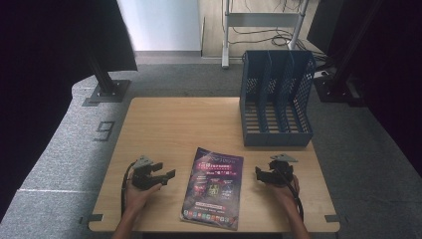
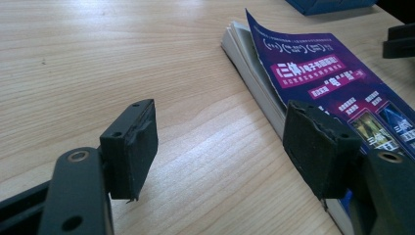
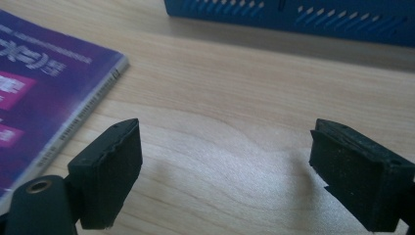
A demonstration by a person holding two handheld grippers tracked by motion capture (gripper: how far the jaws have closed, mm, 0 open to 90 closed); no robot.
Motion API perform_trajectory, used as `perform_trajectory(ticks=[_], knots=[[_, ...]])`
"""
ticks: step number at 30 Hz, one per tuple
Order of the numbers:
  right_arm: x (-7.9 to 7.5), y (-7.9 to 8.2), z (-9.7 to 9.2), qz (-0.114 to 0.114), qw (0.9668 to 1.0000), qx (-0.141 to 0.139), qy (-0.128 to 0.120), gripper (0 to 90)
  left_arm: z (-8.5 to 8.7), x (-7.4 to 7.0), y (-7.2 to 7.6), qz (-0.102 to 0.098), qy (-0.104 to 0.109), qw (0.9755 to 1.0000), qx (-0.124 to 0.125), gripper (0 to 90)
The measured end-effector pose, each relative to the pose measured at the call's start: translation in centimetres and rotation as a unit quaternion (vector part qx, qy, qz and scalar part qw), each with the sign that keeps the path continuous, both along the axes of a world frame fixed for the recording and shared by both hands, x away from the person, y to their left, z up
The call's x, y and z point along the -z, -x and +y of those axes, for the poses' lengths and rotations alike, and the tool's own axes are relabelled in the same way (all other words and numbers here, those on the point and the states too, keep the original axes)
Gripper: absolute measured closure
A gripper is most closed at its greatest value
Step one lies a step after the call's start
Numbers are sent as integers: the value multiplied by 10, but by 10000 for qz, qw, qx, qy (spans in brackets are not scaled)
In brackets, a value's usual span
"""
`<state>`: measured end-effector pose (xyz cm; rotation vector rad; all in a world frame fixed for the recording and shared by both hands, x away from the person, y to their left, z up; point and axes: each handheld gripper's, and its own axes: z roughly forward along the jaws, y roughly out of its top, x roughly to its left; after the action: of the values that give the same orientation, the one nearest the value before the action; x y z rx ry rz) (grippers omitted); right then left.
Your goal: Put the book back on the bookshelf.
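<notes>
A purple-covered magazine (image 1: pixel 214 188) lies flat near the table's front edge, its cover slightly lifted at the far corner (image 2: pixel 313 63) and its spine side toward the right gripper (image 3: pixel 44 83). My left gripper (image 1: pixel 166 175) rests on the wood left of it, jaws open and empty (image 2: pixel 220 152), the right jaw close beside the magazine's page edge. My right gripper (image 1: pixel 259 174) sits to the magazine's right, jaws wide open over bare wood (image 3: pixel 225 171). A blue three-slot file holder (image 1: pixel 276 97) stands at the table's far right.
The wooden table (image 1: pixel 174 124) has free room across its left and middle. The file holder's perforated blue base (image 3: pixel 293 17) is just beyond the right gripper. Black stands and cables occupy the carpeted floor behind the table.
</notes>
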<state>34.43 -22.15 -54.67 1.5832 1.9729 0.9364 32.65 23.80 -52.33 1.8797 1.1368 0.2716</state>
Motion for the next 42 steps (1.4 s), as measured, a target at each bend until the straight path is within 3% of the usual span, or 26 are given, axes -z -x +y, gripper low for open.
perform_trajectory(ticks=[3, 6, 17, 24, 35, 42], knots=[[-7, 3, 2, -174, 9998, 126, -41, 117, 1, -2, 1, 49, 213, 9997, 70, 293], [-14, 2, 7, -244, 9992, 113, -279, 123, 0, -2, 1, 40, 166, 9998, 63, 294], [-34, 8, 23, -482, 9983, -204, -274, 125, 7, -1, 0, 49, 95, 9999, -93, 295], [-52, 13, 39, -709, 9958, -464, -354, 128, 8, -2, 1, 34, 127, 9998, -114, 295], [-54, 12, 64, -737, 9931, -793, -456, 132, 6, -3, 2, 32, 150, 9999, -62, 297], [-48, 15, 71, -658, 9921, -916, -543, 137, 1, -3, 3, 26, 128, 9999, 10, 297]])
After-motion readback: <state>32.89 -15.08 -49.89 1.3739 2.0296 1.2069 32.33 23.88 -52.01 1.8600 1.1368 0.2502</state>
